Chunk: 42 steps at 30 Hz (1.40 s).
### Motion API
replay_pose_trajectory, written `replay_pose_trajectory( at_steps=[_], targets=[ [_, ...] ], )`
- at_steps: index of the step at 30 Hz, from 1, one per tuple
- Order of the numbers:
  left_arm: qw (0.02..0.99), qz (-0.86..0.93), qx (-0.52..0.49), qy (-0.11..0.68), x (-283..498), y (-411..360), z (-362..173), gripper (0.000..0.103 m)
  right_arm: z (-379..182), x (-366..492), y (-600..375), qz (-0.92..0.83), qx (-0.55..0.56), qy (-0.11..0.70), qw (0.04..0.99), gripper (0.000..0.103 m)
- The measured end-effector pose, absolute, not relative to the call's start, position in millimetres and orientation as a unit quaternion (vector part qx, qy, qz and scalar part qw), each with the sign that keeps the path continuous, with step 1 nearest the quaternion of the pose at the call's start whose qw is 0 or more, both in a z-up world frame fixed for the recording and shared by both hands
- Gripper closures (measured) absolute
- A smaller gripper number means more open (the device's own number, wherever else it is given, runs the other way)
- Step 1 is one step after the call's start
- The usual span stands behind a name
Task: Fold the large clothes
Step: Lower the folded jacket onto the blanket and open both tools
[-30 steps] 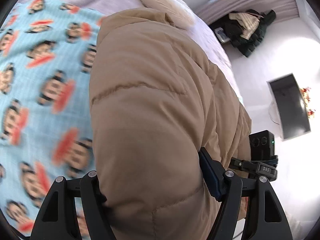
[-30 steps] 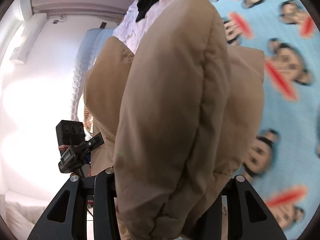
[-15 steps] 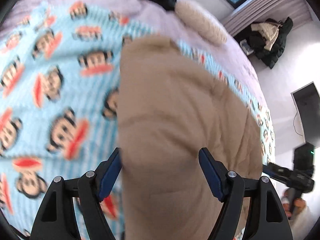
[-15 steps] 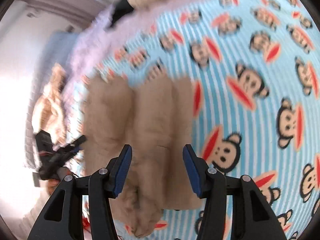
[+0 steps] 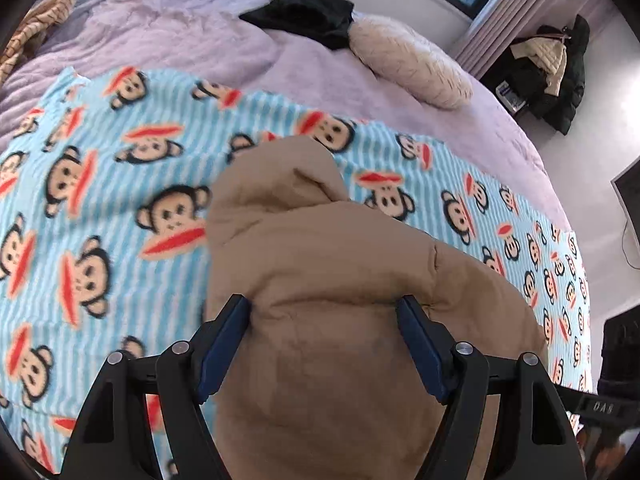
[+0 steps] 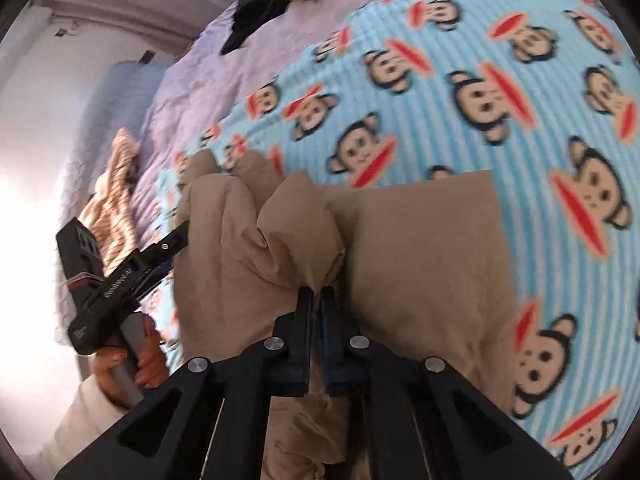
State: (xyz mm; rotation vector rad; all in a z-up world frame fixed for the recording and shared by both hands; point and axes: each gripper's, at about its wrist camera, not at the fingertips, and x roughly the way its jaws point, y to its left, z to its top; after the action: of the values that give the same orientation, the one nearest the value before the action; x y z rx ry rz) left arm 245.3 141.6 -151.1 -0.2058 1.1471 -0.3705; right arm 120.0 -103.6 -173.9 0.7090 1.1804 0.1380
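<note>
A tan puffy jacket (image 5: 340, 280) lies bunched on a blue monkey-print blanket (image 5: 100, 200) on the bed. My left gripper (image 5: 324, 308) is open, its blue pads spread on either side of a thick fold of the jacket. In the right wrist view the jacket (image 6: 420, 248) lies partly folded on the blanket (image 6: 520, 100). My right gripper (image 6: 317, 292) is shut on a pinched bunch of the jacket's fabric. The left gripper also shows in the right wrist view (image 6: 120, 276), held in a hand at the jacket's left edge.
A lilac bedspread (image 5: 160, 32) lies under the blanket. A cream pillow (image 5: 408, 60) and black garment (image 5: 304, 16) lie at the bed's far side. Dark coats (image 5: 552, 68) are piled by the curtain. A striped beige cloth (image 6: 116, 184) lies at the bed's left.
The jacket went from held up close to both cameras down onto the blanket. Both grippers opened and let go, then the right gripper shut on a bunch of the fabric.
</note>
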Motion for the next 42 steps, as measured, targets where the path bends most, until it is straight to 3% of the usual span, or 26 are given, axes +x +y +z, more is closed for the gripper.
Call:
replay_pose_trajectory(
  at_steps=[9, 15, 21, 26, 33, 42],
  targets=[
    [0.825, -0.188, 0.03, 0.532, 220, 71, -164, 0.025, -194, 56, -136, 0.008, 0.35, 0.577, 0.738, 0.101],
    [0.827, -0.176, 0.026, 0.533, 220, 80, -159, 0.025, -152, 37, -126, 0.009, 0.327, 0.564, 0.758, 0.1],
    [0.842, -0.175, -0.009, 0.511, 188, 126, -108, 0.025, -110, 15, -95, 0.052, 0.288, 0.553, 0.781, 0.1],
    [0.814, -0.188, 0.005, 0.549, 129, 161, -109, 0.025, -128, 1, -68, 0.05, 0.25, 0.597, 0.761, 0.1],
    [0.772, -0.172, -0.022, 0.611, 73, 184, -151, 0.025, -174, -11, -58, 0.011, 0.251, 0.642, 0.724, 0.1],
    [0.778, -0.173, -0.017, 0.604, 64, 188, -127, 0.025, -132, -28, -48, -0.015, 0.239, 0.639, 0.731, 0.099]
  ],
)
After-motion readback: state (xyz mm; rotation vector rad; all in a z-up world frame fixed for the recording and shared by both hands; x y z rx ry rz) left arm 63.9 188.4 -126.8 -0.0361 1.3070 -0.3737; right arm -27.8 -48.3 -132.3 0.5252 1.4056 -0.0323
